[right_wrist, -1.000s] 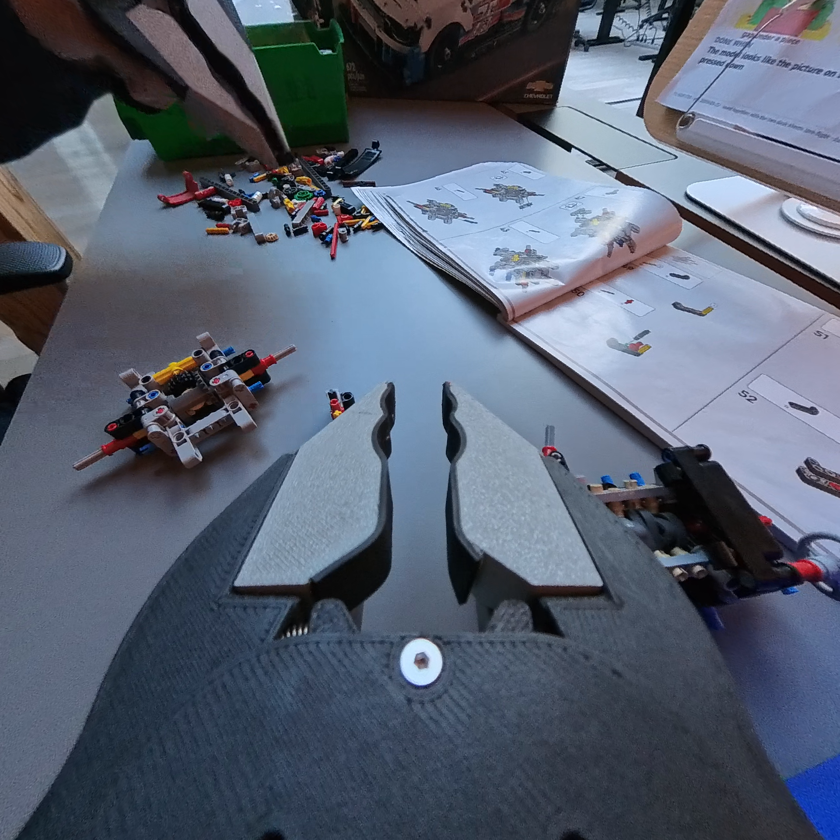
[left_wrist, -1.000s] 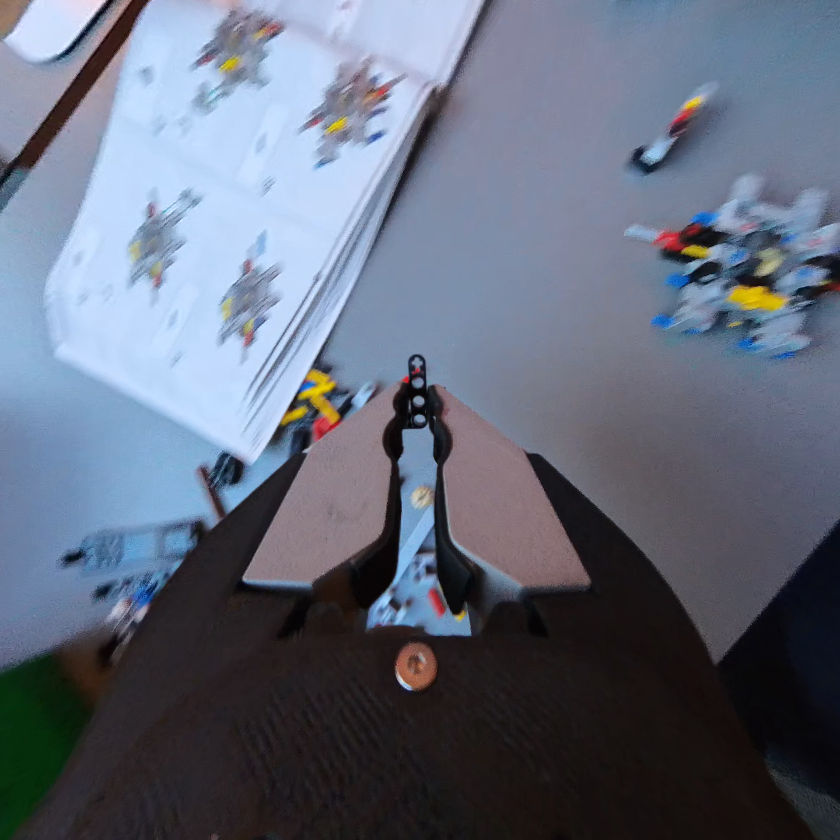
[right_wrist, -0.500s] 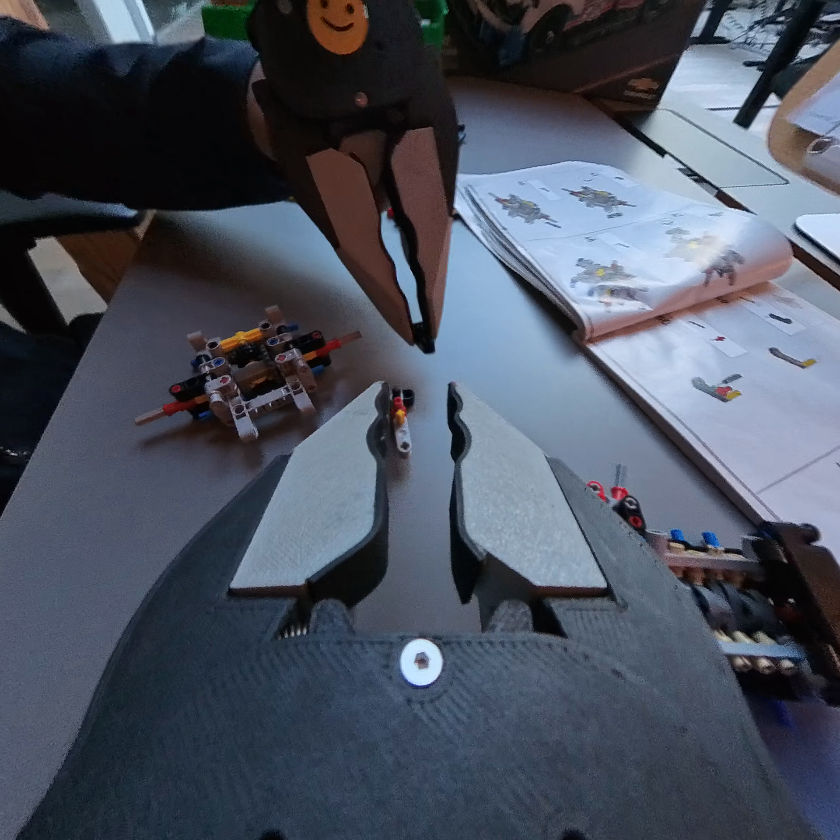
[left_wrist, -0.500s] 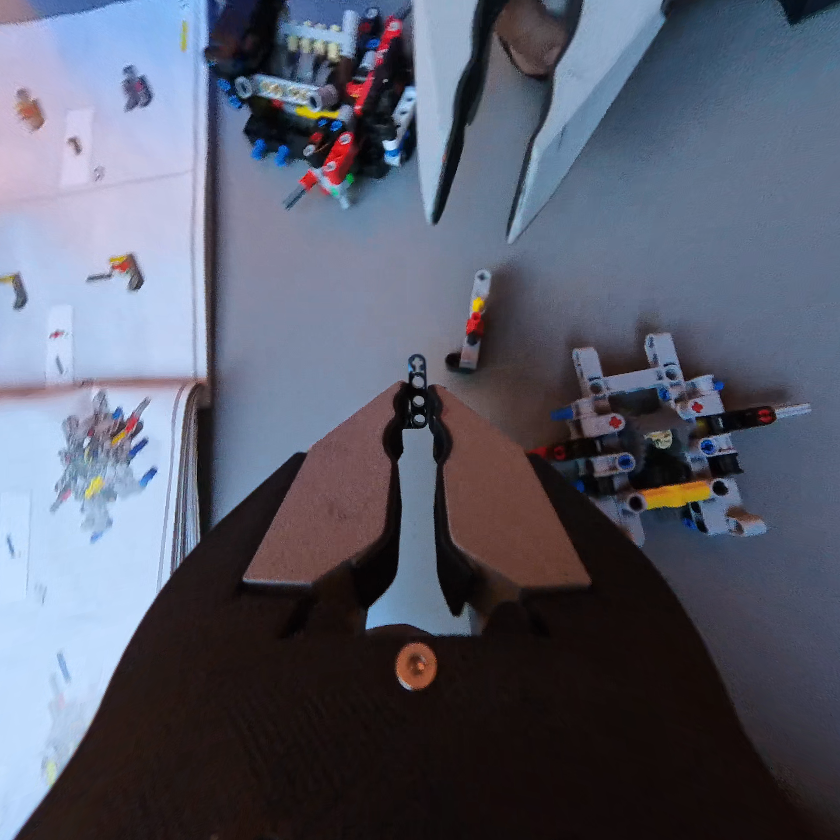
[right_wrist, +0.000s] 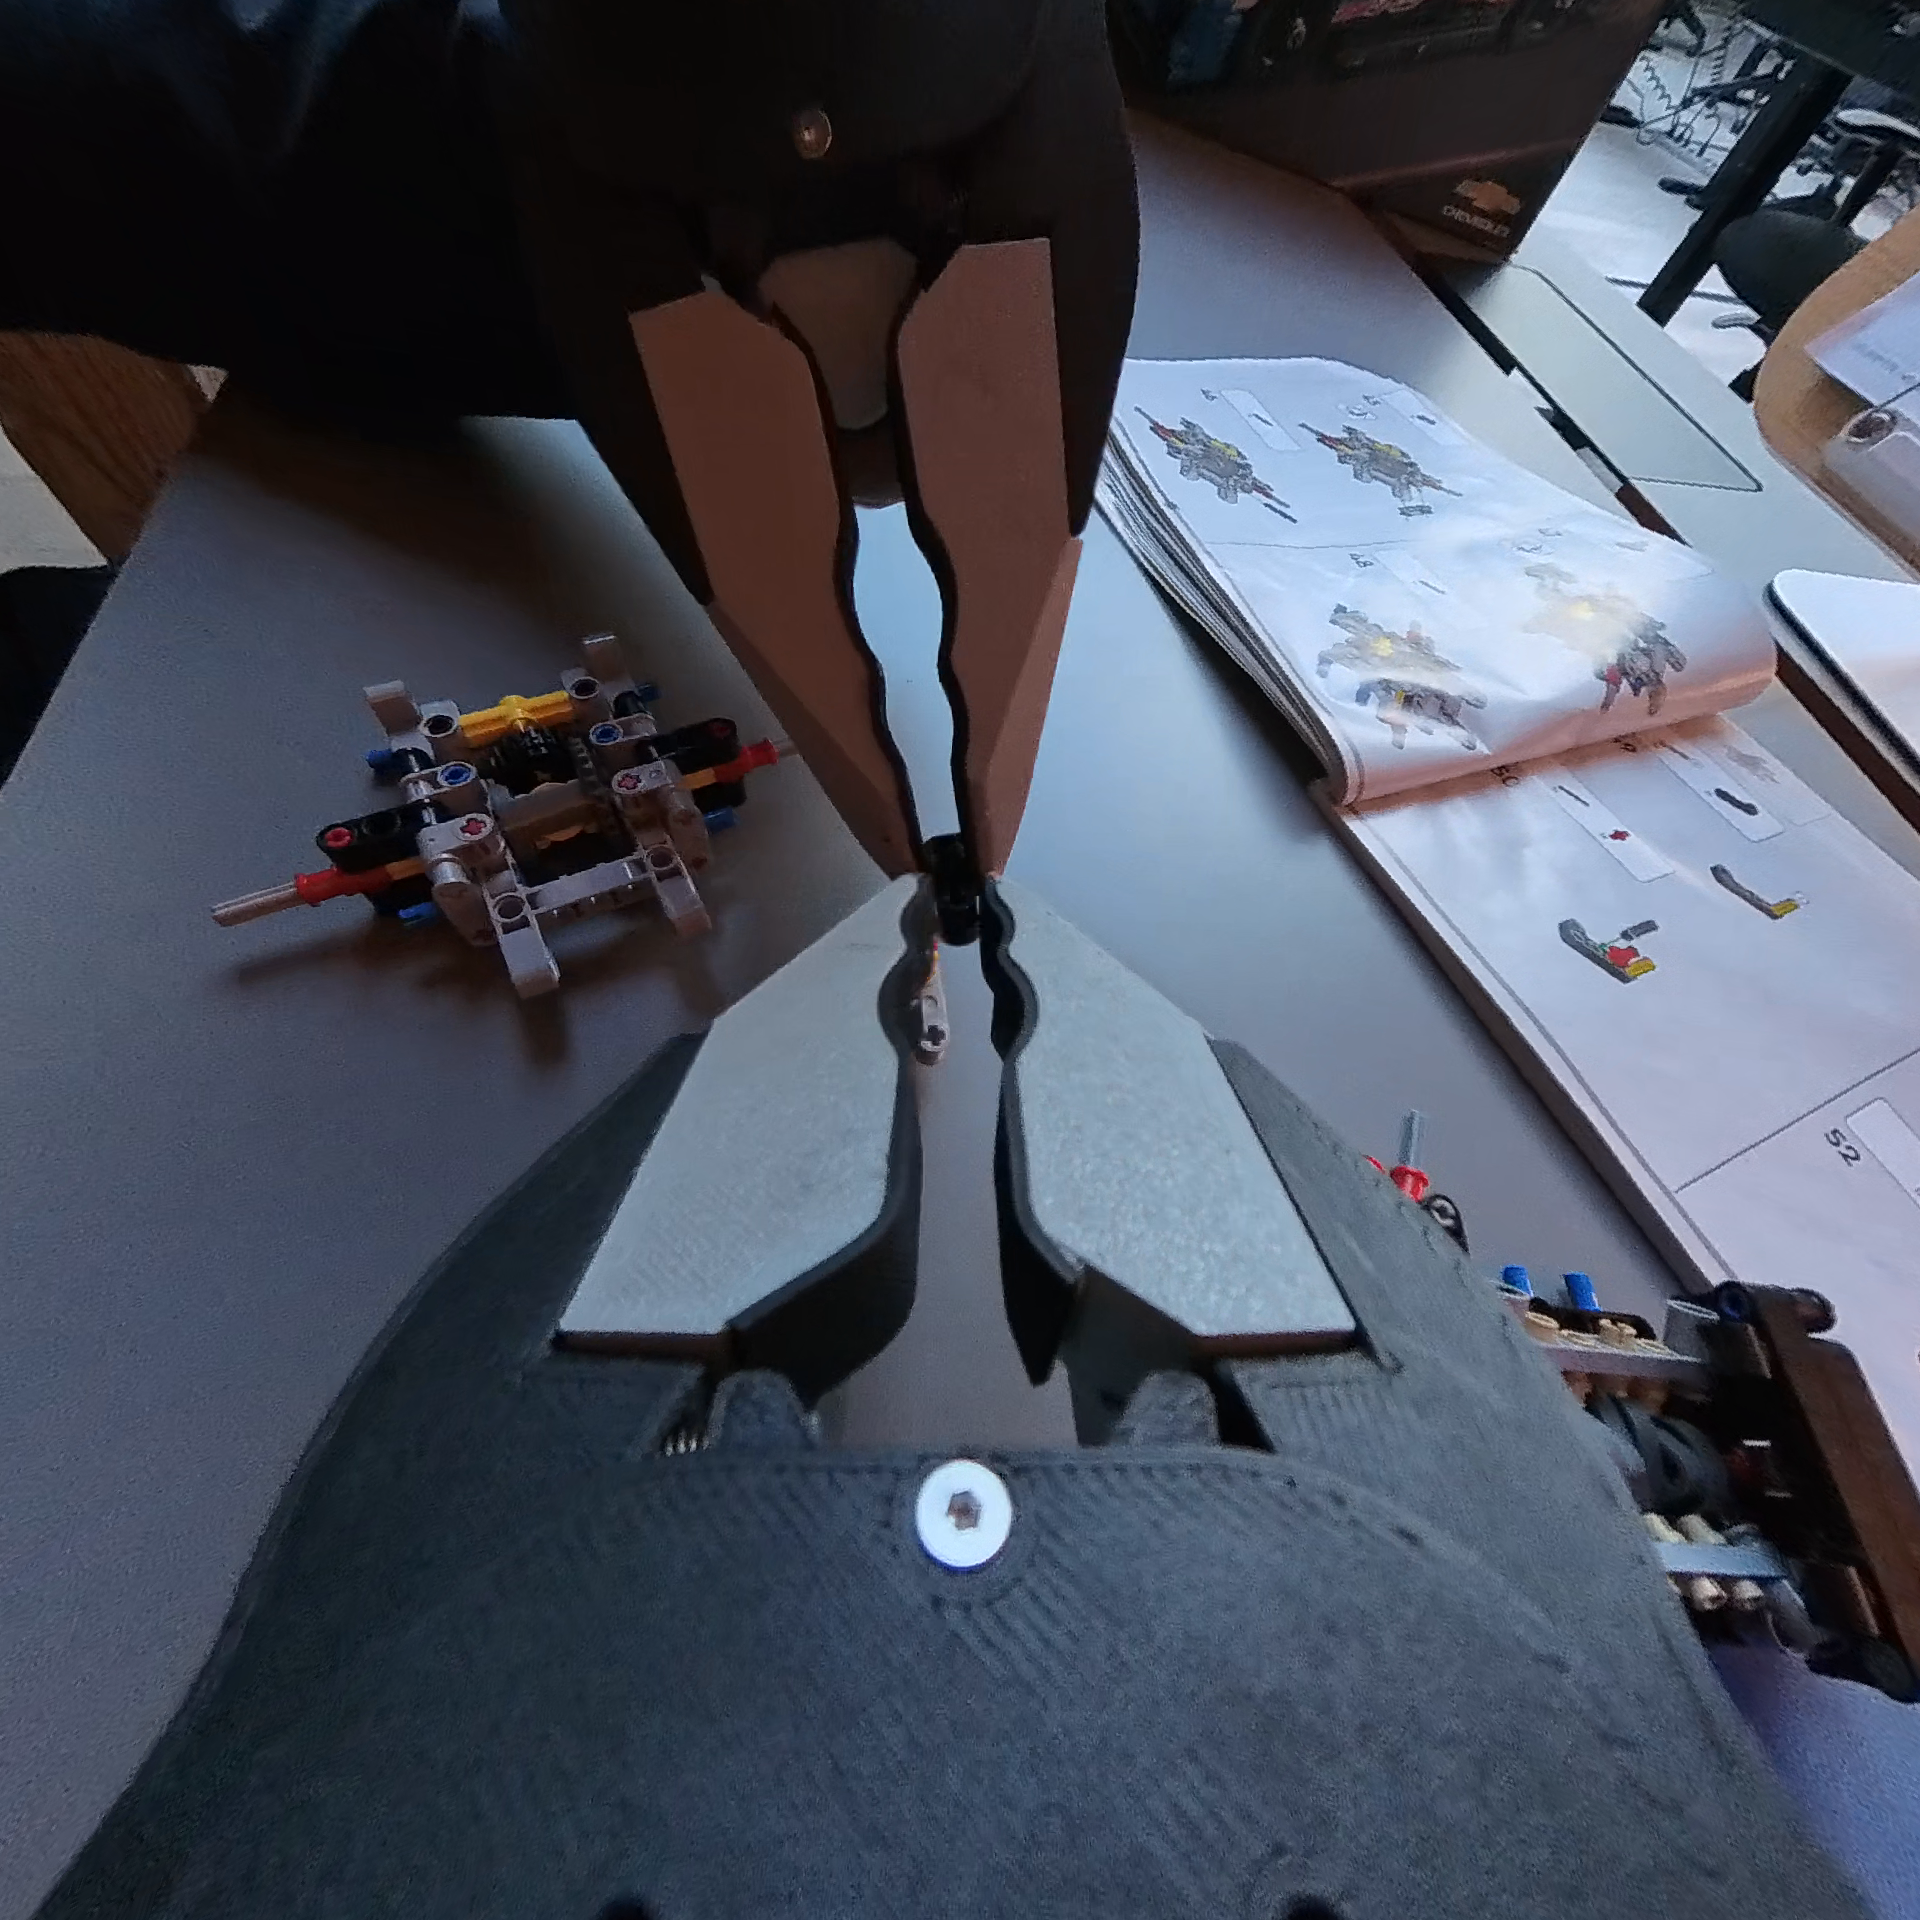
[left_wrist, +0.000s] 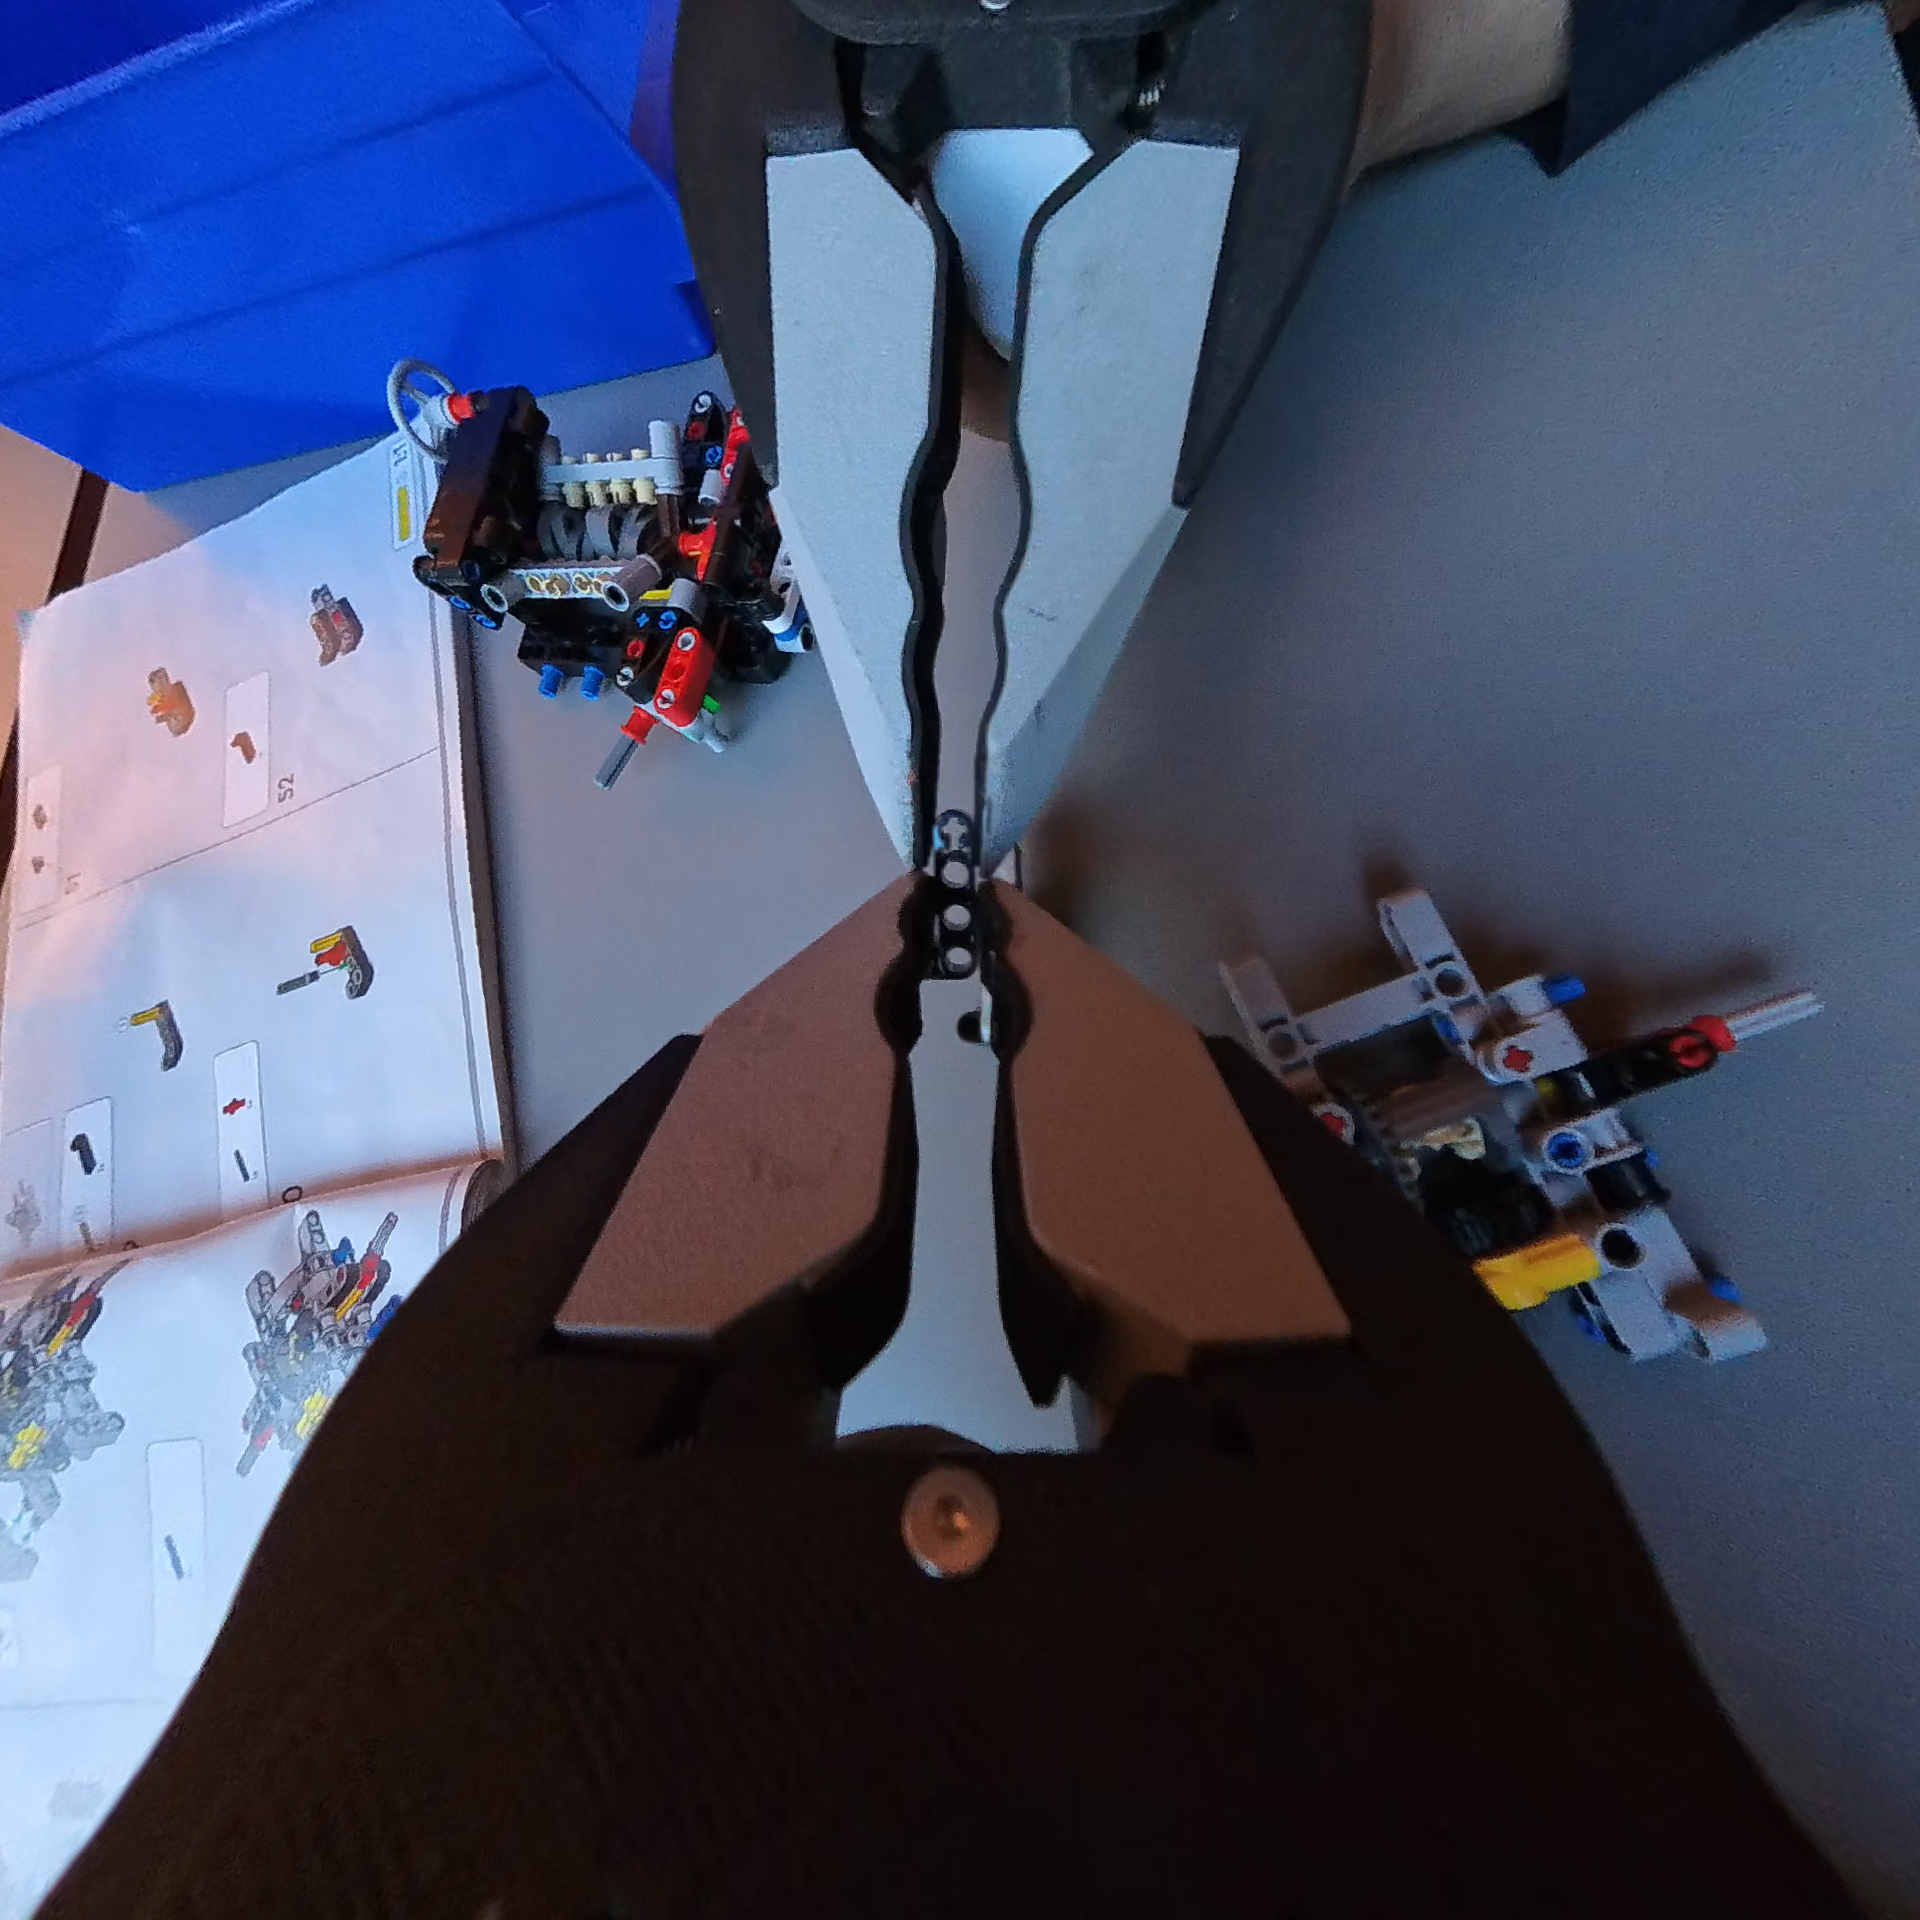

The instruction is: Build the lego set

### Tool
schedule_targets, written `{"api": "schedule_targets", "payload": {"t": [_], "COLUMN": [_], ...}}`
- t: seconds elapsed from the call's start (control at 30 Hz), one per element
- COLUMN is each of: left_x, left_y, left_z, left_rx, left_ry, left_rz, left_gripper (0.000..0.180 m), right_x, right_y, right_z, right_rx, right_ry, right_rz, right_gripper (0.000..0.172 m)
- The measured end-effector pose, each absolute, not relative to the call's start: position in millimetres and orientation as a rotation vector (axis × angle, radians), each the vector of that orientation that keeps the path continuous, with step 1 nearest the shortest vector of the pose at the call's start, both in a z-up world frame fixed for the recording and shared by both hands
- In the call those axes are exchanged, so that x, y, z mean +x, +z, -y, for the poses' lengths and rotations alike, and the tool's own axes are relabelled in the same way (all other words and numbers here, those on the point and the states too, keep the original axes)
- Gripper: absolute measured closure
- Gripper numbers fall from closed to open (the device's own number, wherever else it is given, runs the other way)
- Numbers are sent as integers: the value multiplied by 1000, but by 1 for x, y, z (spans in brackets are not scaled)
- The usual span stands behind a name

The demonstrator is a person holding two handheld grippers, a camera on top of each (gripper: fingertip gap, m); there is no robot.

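Grey worktop (right_wrist: 1195,831) fills both of your wrist views, with a dark cardboard box (right_wrist: 1403,135) cut off at its far edge and a blue bin (left_wrist: 312,208) cropped at the near corner by your right side. Your left gripper (left_wrist: 954,883) is clamped on a thin black beam (left_wrist: 956,914) with a row of holes; both pads press its sides, and one end sticks out past the fingertips. Your right gripper (right_wrist: 954,894) meets it tip to tip, its jaws drawn in on a small grey piece with red and yellow bits (right_wrist: 930,1013). That piece lies along the left pad, and whether the right pad presses it is hard to make out; the black beam (right_wrist: 954,894) hides its front end. From the left wrist view only a sliver of it shows behind the fingers. You have two built assemblies on the worktop: a grey, yellow and black one (right_wrist: 540,821) lying flat towards the left edge, whole in view, and a darker one with a black frame (left_wrist: 613,561) beside the right gripper, partly behind that gripper's finger and cut off at the frame edge in the right wrist view. One instruction booklet (right_wrist: 1455,582) lies open along the right edge, its pages running out of frame. A dark sleeve (right_wrist: 260,177) covers the arm behind the left gripper.
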State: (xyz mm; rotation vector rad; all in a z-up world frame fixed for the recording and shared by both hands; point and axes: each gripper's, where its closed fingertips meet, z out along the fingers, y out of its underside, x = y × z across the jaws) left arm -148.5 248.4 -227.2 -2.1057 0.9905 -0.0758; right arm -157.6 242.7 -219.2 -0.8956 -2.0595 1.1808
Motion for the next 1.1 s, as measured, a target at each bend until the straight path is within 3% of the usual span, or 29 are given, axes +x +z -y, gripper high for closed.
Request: {"api": "schedule_targets", "payload": {"t": [0.6,0.9,1.1], "left_x": [-145,-156,-166], "left_y": [-214,-224,-231], "left_z": [-250,-248,-247], "left_rx": [-2060,-2108,-2145], "left_ry": [-158,-194,-162], "left_rz": [-911,-889,-891], "left_gripper": [175,156,156], "right_x": [-153,-152,-153], "right_y": [-208,-213,-211], "right_z": [-245,-245,-248], "right_rx": [-979,-1013,-1035], "right_ry": [1364,1382,1411], "right_rz": [2029,2056,2040], "right_gripper": [168,167,167]}}
